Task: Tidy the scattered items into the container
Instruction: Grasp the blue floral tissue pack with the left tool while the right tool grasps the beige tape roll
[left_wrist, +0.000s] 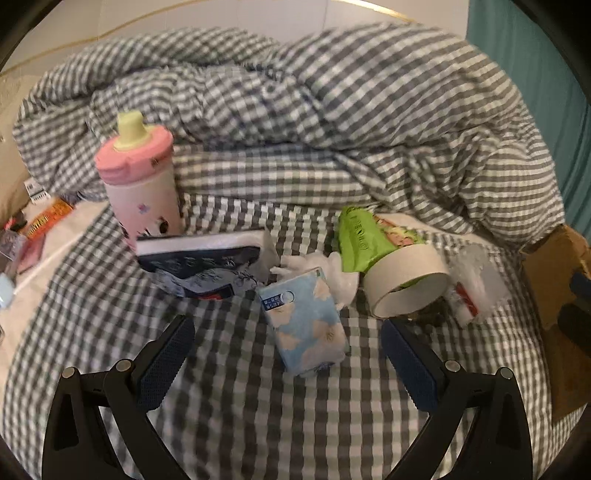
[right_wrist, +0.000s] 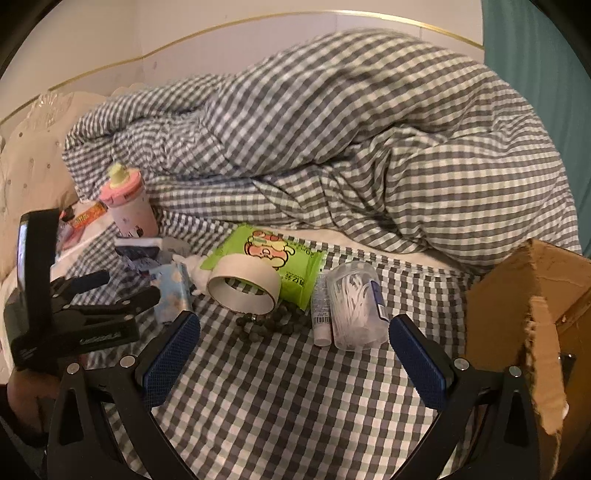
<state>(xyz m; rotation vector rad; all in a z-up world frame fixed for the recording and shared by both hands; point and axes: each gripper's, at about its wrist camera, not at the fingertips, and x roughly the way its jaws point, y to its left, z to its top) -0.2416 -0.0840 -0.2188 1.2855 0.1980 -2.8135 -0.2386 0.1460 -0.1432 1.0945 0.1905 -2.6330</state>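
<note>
Both claws hang wide over the bed (right_wrist: 295, 406), neither holding anything. The left claw (left_wrist: 288, 354) is lined up on the tissue pack (left_wrist: 304, 325), which lies flat between its fingers (left_wrist: 164, 365) and a little ahead of the tips. The right claw (right_wrist: 295, 350) faces the tape roll (right_wrist: 243, 286), with nothing yet between its pads (right_wrist: 171, 354).

Taking the tape roll as the landmark: the tissue pack lies just left of it; the green wipes pack (right_wrist: 280, 258) lies behind it, touching; the dark beads (right_wrist: 273, 321) sit just in front; the small tube (right_wrist: 320, 310) and the clear swab box (right_wrist: 354, 306) lie to its right, side by side. The pink bottle (left_wrist: 142, 184) stands upright well to its left, with a dark blue pouch (left_wrist: 205, 264) at the bottle's foot. The cardboard box (right_wrist: 532, 332) stands well to the right of the roll, at the bed's edge.

The step in hand looks like the left claw's pickup of the tissue pack. To do it well, I would push forward until the pads flank the pack's long sides, keep the tips low but off the sheet so no cloth is pinched, then close on the middle. The pack is soft and will give, so a firm squeeze is safe. Carrying it to the box means passing over the roll and swab box; lift clear first.
</note>
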